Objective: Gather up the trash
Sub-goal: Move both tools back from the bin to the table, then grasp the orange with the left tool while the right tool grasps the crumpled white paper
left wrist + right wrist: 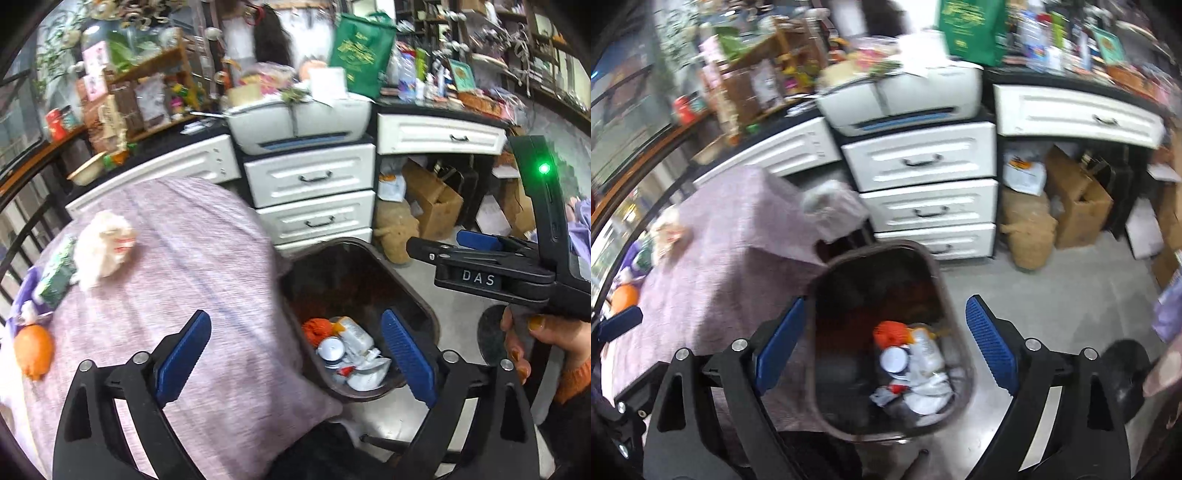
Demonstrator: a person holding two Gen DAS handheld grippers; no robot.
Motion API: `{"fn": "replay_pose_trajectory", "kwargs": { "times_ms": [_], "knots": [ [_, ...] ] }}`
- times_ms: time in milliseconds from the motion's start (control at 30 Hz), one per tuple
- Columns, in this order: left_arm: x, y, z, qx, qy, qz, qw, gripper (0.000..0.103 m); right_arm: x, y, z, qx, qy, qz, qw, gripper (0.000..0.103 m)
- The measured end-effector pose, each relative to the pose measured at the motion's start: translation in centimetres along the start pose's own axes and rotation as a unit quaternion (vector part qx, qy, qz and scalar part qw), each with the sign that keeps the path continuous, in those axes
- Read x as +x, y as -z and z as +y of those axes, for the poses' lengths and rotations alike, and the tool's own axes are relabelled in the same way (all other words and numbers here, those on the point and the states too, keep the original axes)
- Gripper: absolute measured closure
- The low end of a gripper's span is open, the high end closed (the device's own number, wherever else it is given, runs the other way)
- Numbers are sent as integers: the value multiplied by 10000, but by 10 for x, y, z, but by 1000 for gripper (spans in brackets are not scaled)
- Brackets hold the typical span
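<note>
A dark brown trash bin (406, 280) (938, 273) stands on the floor against a table under a lilac cloth (184, 277) (731, 240). At its bottom lie an orange scrap, a can and white wrappers (347, 350) (912, 365). On the cloth remain a crumpled white paper (103, 247), a green packet (59, 273) and an orange lump (35, 350). My left gripper (295, 321) hangs open and empty over the table's edge and the bin. My right gripper (886, 302) is open and empty above the bin, and shows from the side in the left wrist view (443, 247), held by a hand (528, 339).
White drawers (314, 177) and a printer (299, 125) stand behind the bin. A cardboard box (432, 199) and a burlap sack (397, 229) sit under the desk at the right. Cluttered shelves fill the back. Grey floor lies right of the bin.
</note>
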State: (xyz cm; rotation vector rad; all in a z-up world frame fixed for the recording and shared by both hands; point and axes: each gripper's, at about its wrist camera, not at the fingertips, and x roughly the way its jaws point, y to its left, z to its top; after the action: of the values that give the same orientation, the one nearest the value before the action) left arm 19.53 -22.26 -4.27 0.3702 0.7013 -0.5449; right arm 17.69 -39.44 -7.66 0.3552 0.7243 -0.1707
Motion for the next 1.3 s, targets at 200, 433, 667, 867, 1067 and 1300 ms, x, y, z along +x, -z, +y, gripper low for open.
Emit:
{"fn": "replay_pose_trajectory", "kwargs": {
  "times_ms": [200, 433, 667, 867, 1067, 1300],
  "knots": [
    [-21, 9, 55, -397, -630, -61, 9972, 8, 6, -5, 55, -587, -392, 80, 9975, 13],
    [-44, 33, 133, -1079, -1521, 33, 9824, 7, 10, 0, 108, -1119, -759, 208, 9906, 13],
    [-45, 57, 216, -1836, -2252, 303, 9564, 6, 11, 5, 146, -1519, -962, 280, 9833, 13],
    [-22, 69, 285, -2565, -2210, 617, 9389, 10, 10, 7, 161, -1692, -1007, 316, 9799, 13],
    [-5, 69, 312, -2852, -2114, 721, 9321, 15, 12, 8, 169, -1792, -971, 361, 9783, 13],
    [-2, 68, 320, -2956, -2199, 686, 9271, 15, 14, 10, 179, -1898, -1012, 403, 9758, 13]
  ]
}}
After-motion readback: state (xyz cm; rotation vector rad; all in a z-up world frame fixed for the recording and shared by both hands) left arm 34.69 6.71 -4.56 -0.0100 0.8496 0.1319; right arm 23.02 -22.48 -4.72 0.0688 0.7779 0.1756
